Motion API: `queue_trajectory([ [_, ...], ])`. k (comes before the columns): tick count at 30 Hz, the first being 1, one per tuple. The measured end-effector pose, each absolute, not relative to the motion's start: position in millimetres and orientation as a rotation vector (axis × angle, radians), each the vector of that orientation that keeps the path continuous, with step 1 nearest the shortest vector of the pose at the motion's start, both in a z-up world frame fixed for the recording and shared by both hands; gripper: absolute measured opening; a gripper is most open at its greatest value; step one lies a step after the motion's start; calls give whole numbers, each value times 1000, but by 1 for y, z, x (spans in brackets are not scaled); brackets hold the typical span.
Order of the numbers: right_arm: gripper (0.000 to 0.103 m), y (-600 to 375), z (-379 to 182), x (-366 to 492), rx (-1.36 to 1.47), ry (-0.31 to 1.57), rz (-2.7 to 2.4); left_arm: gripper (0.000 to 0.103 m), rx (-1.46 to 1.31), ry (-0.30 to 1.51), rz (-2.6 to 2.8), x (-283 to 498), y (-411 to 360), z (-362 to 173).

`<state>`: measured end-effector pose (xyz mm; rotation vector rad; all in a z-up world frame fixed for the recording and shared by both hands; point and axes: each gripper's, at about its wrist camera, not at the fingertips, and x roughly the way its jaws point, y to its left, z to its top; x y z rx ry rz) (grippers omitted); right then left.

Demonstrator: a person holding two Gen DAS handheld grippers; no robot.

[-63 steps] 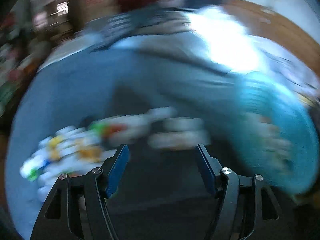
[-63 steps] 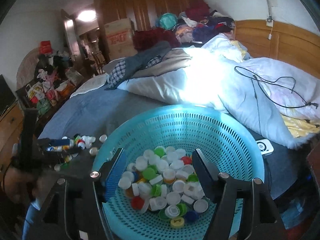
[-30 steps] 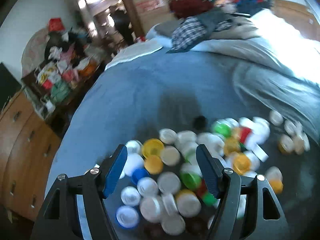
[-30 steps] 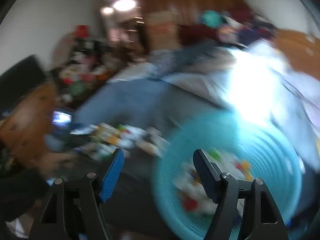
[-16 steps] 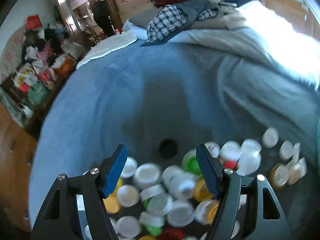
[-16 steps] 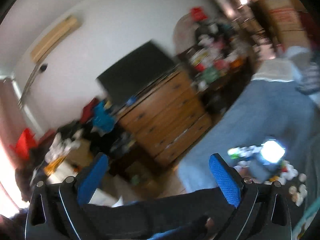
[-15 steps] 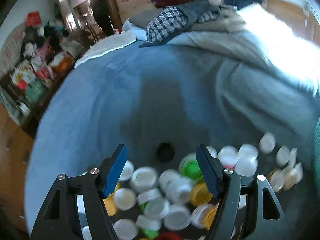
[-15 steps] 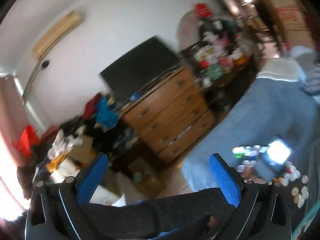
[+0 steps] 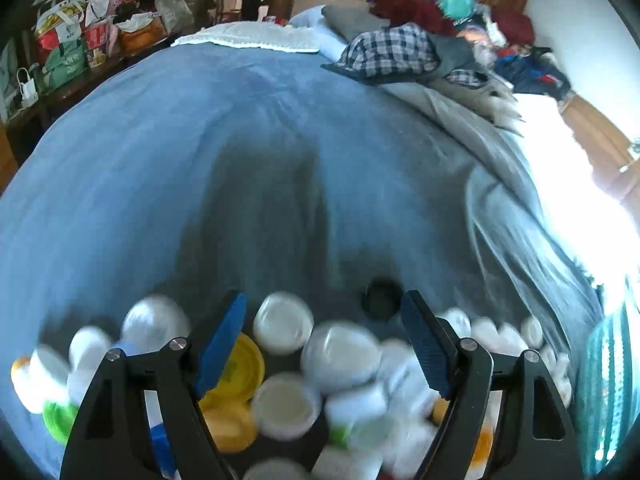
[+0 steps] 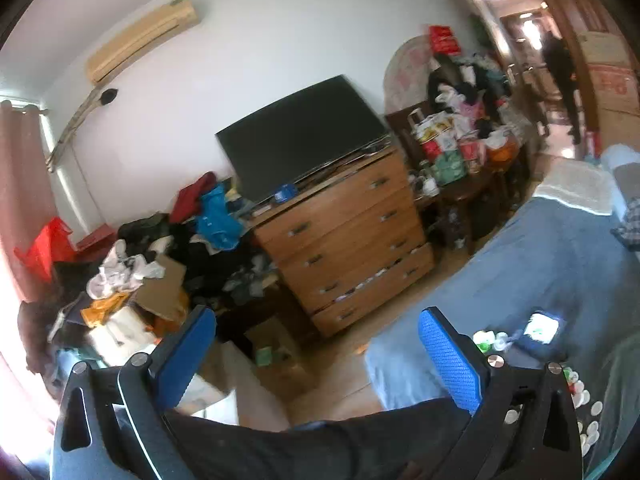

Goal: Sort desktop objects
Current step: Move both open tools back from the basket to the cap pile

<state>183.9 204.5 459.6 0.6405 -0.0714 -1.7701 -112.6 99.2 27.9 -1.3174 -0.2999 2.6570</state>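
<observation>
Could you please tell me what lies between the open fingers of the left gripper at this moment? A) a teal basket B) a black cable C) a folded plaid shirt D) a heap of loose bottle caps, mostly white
D: the left wrist view shows the left gripper open over a pile of bottle caps, mostly white with a yellow cap beside its left finger.
</observation>
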Motion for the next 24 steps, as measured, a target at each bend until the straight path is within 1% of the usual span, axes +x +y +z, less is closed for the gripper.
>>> queue_trajectory([
  [2, 103, 217, 429, 163, 641, 10, -1986, 74, -1263, -304, 2657, -90, 90, 31],
  [4, 103, 247, 397, 147, 651, 21, -2169, 75, -1232, -328, 2640, -72, 80, 32],
  [7, 103, 289, 364, 149, 602, 94, -2410, 75, -1217, -392, 2622, -54, 64, 34],
  [8, 103, 307, 350, 150, 605, 123, -2486, 77, -1217, -410, 2626, -47, 57, 34],
  [9, 103, 318, 339, 153, 620, 136, -2532, 82, -1223, -409, 2628, -39, 52, 34],
  [11, 103, 342, 311, 158, 705, 136, -2599, 85, -1255, -385, 2624, -30, 47, 37],
  [13, 103, 356, 288, 167, 778, 133, -2624, 84, -1259, -436, 2595, -16, 34, 36],
  [15, 103, 369, 268, 182, 821, 154, -2654, 84, -1231, -444, 2628, 5, 22, 41],
  [17, 103, 374, 251, 198, 858, 185, -2668, 83, -1223, -394, 2697, 29, 12, 46],
  [19, 103, 384, 241, 204, 885, 169, -2672, 81, -1193, -341, 2734, 56, 7, 53],
  [21, 103, 390, 233, 210, 911, 133, -2673, 73, -1177, -298, 2704, 78, 12, 55],
  [24, 103, 397, 215, 213, 974, 58, -2656, 72, -1180, -148, 2654, 96, 38, 51],
])
